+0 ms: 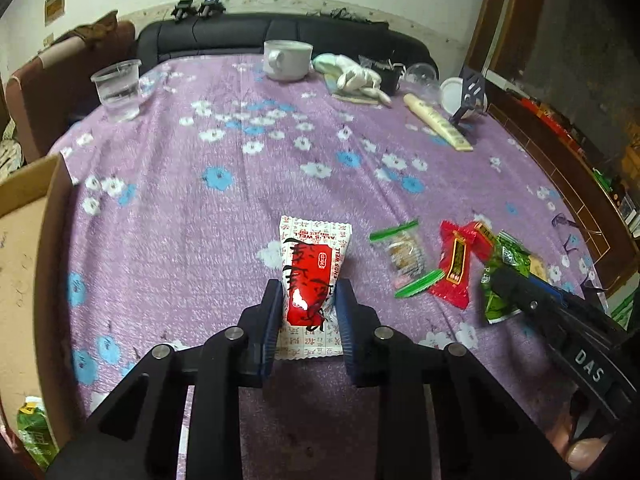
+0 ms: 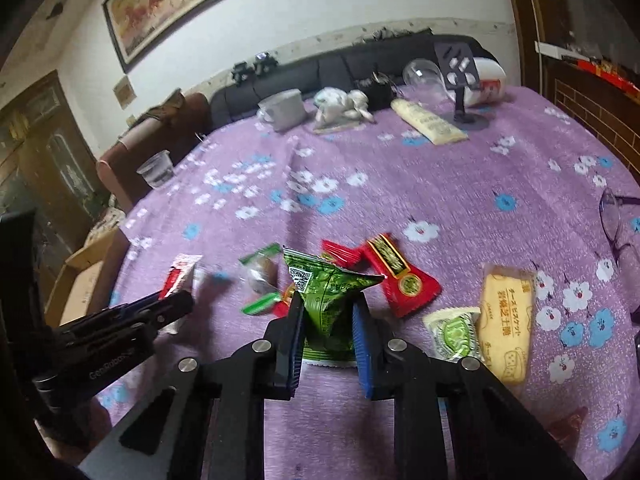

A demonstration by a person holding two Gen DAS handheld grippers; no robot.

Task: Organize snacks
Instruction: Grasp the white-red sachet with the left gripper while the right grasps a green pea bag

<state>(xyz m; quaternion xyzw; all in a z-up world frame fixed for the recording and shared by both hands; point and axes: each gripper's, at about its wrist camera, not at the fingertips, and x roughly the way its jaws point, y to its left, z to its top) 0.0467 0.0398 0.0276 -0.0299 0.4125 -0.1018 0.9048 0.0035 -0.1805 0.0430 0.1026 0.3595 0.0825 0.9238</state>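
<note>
Left gripper clamped on the red-and-white snack packet, pads pressing both long edges, packet tilted up off the purple flowered tablecloth. Right gripper pinched shut on the green snack packet (crumpled, QR code facing up). At two o'clock from the green packet, a red packet with a gold label; at three o'clock, a small green-and-cream packet touching a long cheese biscuit pack. At ten o'clock, a clear packet with green ends. Cardboard box at nine o'clock of the left-wrist view.
</note>
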